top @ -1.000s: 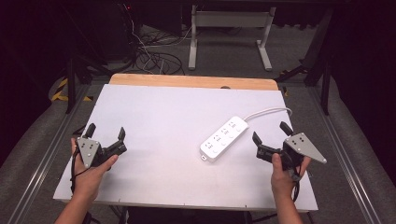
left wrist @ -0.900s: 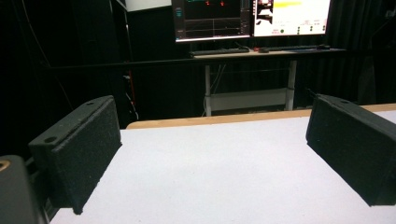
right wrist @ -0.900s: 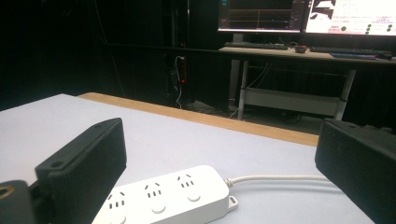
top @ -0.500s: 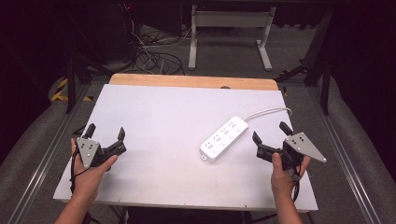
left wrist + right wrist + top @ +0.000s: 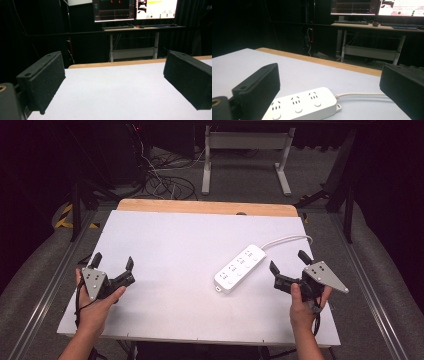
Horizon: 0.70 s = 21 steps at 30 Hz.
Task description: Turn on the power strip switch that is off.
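On the matte white table, a glossy oblong power strip lies flat

Each hand, left hand and right hand, bare to the forearm with no sleeve, carries a black gripper, left gripper and right gripper, with two blocky, rough-faced jaws bearing screw holes, a grey three-cornered plate on top and a black trailing cable.
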Motion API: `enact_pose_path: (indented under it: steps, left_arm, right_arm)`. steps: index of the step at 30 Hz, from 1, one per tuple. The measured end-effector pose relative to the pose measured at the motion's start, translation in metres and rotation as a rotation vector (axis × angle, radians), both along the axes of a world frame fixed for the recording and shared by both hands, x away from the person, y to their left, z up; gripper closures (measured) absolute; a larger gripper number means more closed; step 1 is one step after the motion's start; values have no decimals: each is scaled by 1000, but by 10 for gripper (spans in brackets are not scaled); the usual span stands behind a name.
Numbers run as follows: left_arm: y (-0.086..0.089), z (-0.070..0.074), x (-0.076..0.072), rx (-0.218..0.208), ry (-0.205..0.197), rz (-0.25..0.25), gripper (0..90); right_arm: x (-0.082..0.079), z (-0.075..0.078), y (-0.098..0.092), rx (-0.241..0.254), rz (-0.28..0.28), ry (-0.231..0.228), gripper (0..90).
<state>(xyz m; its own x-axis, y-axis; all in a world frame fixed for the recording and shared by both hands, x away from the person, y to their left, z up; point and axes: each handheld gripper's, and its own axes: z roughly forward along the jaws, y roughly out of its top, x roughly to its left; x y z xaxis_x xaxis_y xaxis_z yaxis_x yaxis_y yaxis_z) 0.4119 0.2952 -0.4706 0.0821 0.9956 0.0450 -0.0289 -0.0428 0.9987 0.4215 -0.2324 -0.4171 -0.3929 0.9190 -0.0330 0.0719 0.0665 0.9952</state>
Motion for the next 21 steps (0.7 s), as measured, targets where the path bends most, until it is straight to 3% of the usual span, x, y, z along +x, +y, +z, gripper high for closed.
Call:
enact_pose_path:
  steps: [21]
  left_arm:
    - [2,0,-1,-4,4,5,44]
  right_arm:
    - [3,-1,1,-4,8,8,40]
